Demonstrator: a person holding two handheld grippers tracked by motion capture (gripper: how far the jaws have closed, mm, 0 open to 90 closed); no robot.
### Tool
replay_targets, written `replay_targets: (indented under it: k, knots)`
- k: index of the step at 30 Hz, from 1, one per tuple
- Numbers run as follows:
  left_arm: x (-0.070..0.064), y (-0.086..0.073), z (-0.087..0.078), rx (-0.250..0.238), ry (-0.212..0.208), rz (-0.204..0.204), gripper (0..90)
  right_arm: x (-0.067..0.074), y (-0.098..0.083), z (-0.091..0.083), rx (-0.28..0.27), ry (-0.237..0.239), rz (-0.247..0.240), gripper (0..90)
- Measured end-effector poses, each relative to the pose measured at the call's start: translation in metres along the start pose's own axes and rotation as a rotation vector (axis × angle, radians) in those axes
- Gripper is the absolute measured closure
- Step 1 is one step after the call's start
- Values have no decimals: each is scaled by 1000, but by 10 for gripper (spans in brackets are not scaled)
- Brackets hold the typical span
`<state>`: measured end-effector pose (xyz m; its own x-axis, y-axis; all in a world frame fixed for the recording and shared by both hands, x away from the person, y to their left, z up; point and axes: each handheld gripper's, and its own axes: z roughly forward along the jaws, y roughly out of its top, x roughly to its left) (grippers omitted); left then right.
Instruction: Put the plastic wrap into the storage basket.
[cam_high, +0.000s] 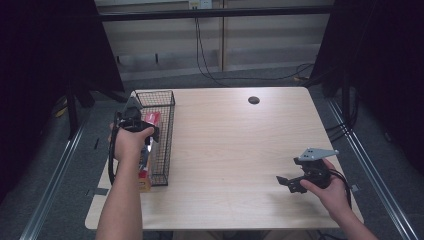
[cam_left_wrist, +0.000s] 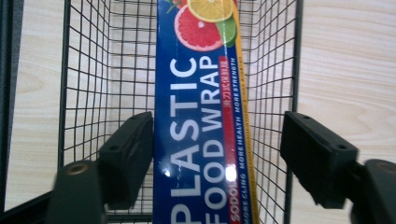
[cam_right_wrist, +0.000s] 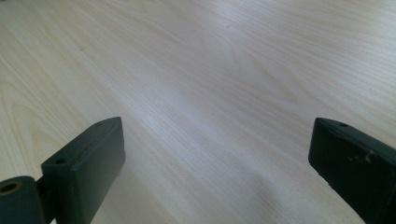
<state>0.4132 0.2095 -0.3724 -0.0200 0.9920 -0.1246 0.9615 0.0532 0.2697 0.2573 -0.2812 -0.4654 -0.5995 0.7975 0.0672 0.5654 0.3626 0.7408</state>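
Left gripper (cam_left_wrist: 217, 158): fingers (cam_left_wrist: 126, 158) parted, straddling the box with one side clear of it; not clamped.
Plastic wrap box (cam_left_wrist: 201, 121): lay lengthwise inside the wire basket (cam_high: 170, 135) at the worktop's left edge.
Handling: looked light, stiff, glossy, likely slippery; best pinched across its narrow middle.
Right gripper (cam_high: 290, 184): fingers wide, holding nothing.
Worktop (cam_high: 235, 145): pale wood, smooth.
Room: dark curtains, cables behind.

The wire basket (cam_high: 162, 135) is standing along the left edge of the surface (cam_high: 235, 145), its mesh walls hemming in the plastic wrap box (cam_left_wrist: 201, 121) (leaving narrow gaps beside it), while ground rightward is lying open.
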Motion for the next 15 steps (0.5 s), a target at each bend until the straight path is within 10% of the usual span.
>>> replay_targets:
  k: [15]
  knots:
    - [-13, 7, -37, -57, -41, 6, 161, 1, 0, -1, -3, -3, -7, 36]
